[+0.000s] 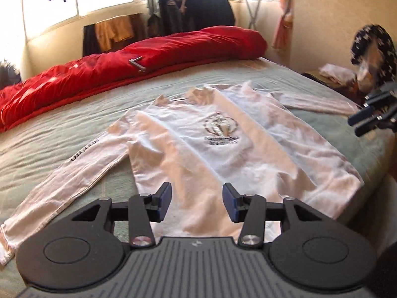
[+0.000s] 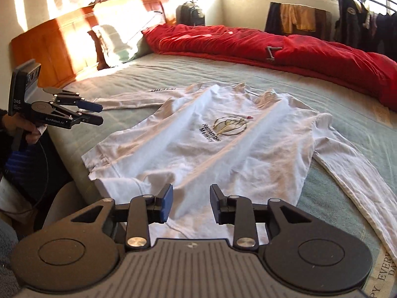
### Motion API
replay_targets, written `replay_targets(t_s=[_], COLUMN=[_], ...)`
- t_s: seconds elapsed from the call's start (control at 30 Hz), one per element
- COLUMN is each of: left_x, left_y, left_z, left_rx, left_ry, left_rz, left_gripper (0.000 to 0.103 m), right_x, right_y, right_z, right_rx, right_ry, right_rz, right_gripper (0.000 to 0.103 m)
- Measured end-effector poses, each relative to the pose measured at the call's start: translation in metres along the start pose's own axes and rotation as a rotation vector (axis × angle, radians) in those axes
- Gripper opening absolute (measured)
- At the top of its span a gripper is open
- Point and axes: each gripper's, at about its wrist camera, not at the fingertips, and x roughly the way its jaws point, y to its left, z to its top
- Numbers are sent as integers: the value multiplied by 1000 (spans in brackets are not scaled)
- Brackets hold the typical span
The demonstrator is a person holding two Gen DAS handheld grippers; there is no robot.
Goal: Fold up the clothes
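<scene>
Left side of the bed (image 1: 74,129): one long sleeve (image 1: 62,173) of the white shirt (image 1: 211,149) runs out flat toward the near-left corner, with some dark lettering up near the shoulder that I can't read. Behind it a red duvet (image 1: 148,57) is bunched along the far edge, with a small metal bracket thing (image 1: 137,64) sitting on top.

The left gripper (image 1: 197,202) hovers over the shirt's near hem, tongs apart, nothing between them, not touching the cloth.

Middle: the shirt lies face up on the green sheet, spread flat, collar pointing away, a round logo (image 1: 220,129) on the chest. Sun stripes cross it.

The right gripper (image 2: 191,203) is also over the near hem, further right, tongs apart too with a slightly smaller gap, empty, clear of the fabric. From its camera you can see the left gripper out at the bed's edge with a hand (image 2: 27,126) on its grip.

Right side: the other sleeve (image 2: 359,173) stretches across the sheet to the right edge. Far back, a drying rack (image 1: 198,7) with dark clothes stands under the window, and a headboard (image 2: 49,39) and pillow (image 2: 116,42) sit at the left end in the right camera's view.
</scene>
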Motion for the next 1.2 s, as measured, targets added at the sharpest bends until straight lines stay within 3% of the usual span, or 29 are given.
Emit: replay_targets(t_s=[0.07,0.23,0.5,0.6,0.77,1.03,1.13,1.2], left_x=[14,53,123,144,167,199,202,200], left_y=[27,73,121,133,146,134,128,123], left_z=[6,9,3,0,-3,13,15,16], left_rx=[-115,-324,-538,-571,-628,-610,-583,-536], left_ry=[13,43,74,77,49,9,-3,2], left_rz=[-16,-54,-107,-115,-184,-280,-282,-253], left_gripper=[67,67,67,67,67,70,64,49], right_x=[7,36,87,107,128,151,156,158], right_y=[-22,-85,-195,-220,-243,-257,-257,-254], right_z=[3,3,-11,-19,-30,-25,-24,-23], right_rx=[80,312,709,779,844,874,877,864], right_ry=[-12,-21,-85,-89,-122,-204,-200,-176], right_rz=[-14,-40,9,-2,84,166,216,271], right_gripper=[41,52,61,66,67,67,67,67])
